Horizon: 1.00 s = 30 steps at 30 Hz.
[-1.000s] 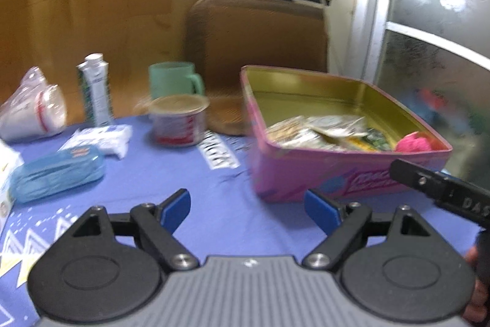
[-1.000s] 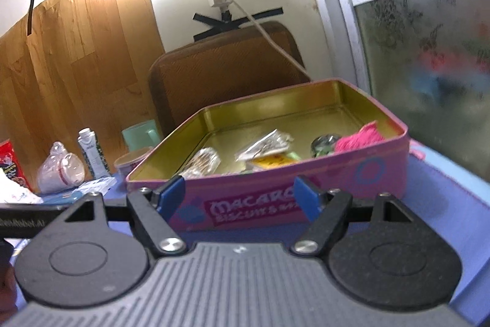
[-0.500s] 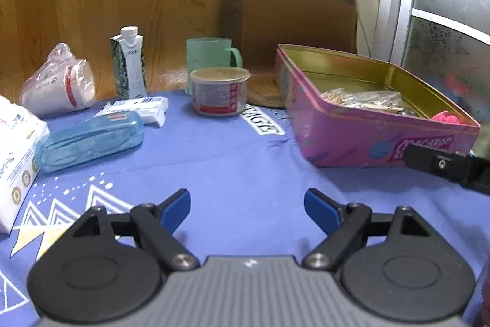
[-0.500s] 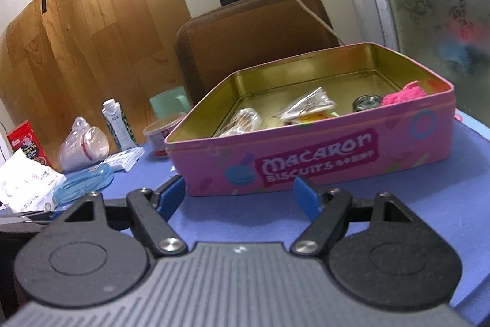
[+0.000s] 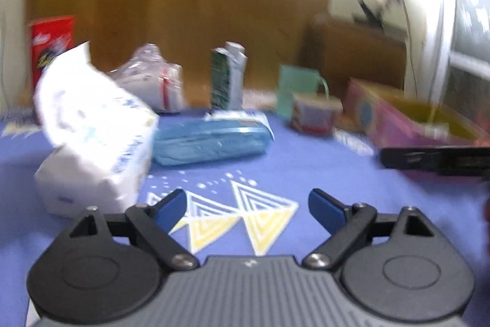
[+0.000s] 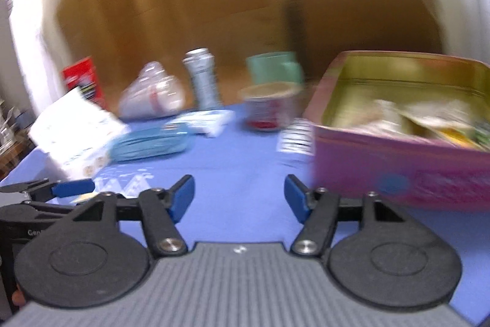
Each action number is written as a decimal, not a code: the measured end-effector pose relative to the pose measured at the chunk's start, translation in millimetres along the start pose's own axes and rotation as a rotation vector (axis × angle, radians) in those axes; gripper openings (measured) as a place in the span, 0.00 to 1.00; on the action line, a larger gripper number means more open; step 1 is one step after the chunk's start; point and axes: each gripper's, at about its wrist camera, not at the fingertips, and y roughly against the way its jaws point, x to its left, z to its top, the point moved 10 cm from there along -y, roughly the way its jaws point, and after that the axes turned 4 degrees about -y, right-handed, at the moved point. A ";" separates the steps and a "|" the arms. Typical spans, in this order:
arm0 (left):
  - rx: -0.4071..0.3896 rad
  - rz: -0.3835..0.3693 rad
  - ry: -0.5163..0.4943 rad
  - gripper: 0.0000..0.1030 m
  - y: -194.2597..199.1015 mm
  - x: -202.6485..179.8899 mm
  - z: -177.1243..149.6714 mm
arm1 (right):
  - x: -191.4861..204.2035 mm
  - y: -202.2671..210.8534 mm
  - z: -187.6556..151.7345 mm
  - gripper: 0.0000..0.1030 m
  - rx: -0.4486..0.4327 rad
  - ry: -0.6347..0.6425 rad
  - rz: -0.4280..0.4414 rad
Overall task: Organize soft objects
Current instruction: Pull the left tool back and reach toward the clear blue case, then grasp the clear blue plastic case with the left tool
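My left gripper is open and empty above the blue patterned tablecloth. A white tissue pack lies just ahead to its left, a blue soft case beyond it. My right gripper is open and empty. The pink biscuit tin with packets inside is to its right; it also shows at the right in the left wrist view. The tissue pack and blue case lie to the left. Both views are blurred.
At the back stand a bag of cups, a small carton, a green mug, a lidded tub and a red box. A brown chair back is behind the tin. The left gripper's tip shows at the right view's left.
Both grippers have swung left and pulled back from the tin. The tissue pack and blue case are now ahead of the left gripper. Both jaws stay open.
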 end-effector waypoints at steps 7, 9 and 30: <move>-0.115 0.007 0.091 0.92 14.7 15.0 11.1 | 61.8 -103.1 52.5 0.56 0.088 0.105 0.141; -0.126 0.013 0.090 0.92 16.3 14.3 12.7 | 76.8 -139.5 66.0 0.56 0.157 0.098 0.168; -0.168 0.003 0.268 0.96 23.4 43.0 13.1 | 95.7 -90.4 10.8 0.68 0.316 0.229 0.304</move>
